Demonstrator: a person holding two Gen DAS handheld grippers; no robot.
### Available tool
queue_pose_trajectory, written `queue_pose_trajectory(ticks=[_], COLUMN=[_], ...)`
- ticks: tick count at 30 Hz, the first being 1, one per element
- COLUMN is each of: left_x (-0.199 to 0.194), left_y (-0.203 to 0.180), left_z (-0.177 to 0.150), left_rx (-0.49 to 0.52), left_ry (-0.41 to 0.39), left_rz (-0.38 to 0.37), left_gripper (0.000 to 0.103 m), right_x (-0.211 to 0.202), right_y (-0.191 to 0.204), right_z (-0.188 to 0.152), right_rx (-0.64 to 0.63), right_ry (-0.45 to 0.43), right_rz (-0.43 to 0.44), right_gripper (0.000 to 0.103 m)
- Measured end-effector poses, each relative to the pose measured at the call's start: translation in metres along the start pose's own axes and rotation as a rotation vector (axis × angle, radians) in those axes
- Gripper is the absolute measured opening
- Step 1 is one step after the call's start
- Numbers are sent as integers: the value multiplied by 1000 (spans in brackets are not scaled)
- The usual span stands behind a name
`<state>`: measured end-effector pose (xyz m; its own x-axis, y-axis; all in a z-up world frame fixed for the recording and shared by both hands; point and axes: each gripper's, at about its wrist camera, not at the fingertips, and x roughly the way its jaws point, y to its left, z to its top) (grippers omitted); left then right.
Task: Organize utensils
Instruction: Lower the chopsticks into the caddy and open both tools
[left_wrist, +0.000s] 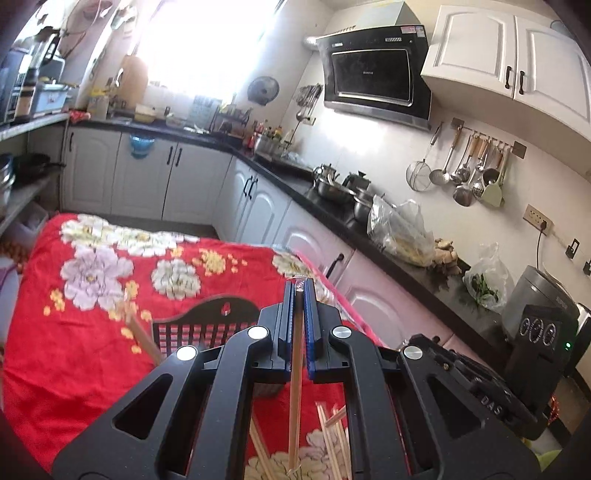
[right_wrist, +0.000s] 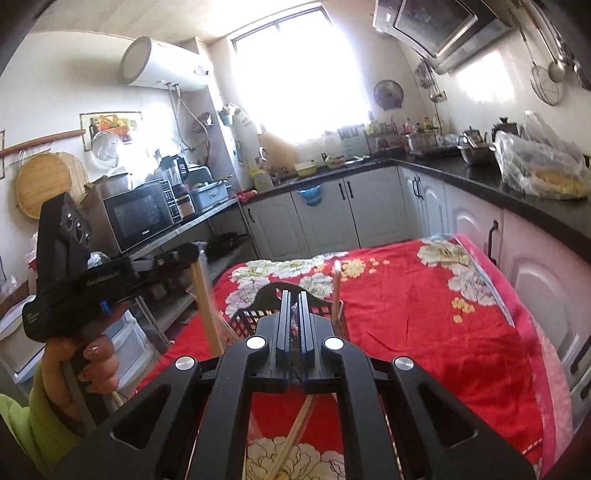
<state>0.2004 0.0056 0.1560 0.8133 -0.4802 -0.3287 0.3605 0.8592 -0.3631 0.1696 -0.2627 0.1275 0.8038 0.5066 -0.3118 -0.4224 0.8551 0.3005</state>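
My left gripper (left_wrist: 300, 288) is shut on a wrapped wooden chopstick (left_wrist: 294, 413) that hangs down between the jaws. The same gripper shows at the left of the right wrist view (right_wrist: 192, 254), holding its chopstick (right_wrist: 207, 306) steeply. My right gripper (right_wrist: 294, 299) is shut on another chopstick (right_wrist: 291, 439) in clear wrapping. A black lattice utensil basket (left_wrist: 192, 332) (right_wrist: 255, 317) lies on the red floral cloth just beyond both grippers. One chopstick (right_wrist: 337, 295) stands upright in it. Loose chopsticks (left_wrist: 332, 435) lie on the cloth below.
The red floral cloth (right_wrist: 424, 325) covers a table. A black counter (left_wrist: 369, 236) with pots, bags and an air fryer (left_wrist: 535, 306) runs along the right. Shelves with a microwave (right_wrist: 136, 218) stand at the left.
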Motion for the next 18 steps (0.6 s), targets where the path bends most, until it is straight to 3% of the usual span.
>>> queue_pose_trajectory(ticks=[18], left_x=[-6], left_y=[-8], left_z=[70], left_rx=[70], left_ry=[-198], left_rz=[89], left_gripper=[2], right_x=[13], right_y=[44], right_z=[75], right_rx=[-118], right_ry=[-127], right_rz=[84], right_gripper=[3])
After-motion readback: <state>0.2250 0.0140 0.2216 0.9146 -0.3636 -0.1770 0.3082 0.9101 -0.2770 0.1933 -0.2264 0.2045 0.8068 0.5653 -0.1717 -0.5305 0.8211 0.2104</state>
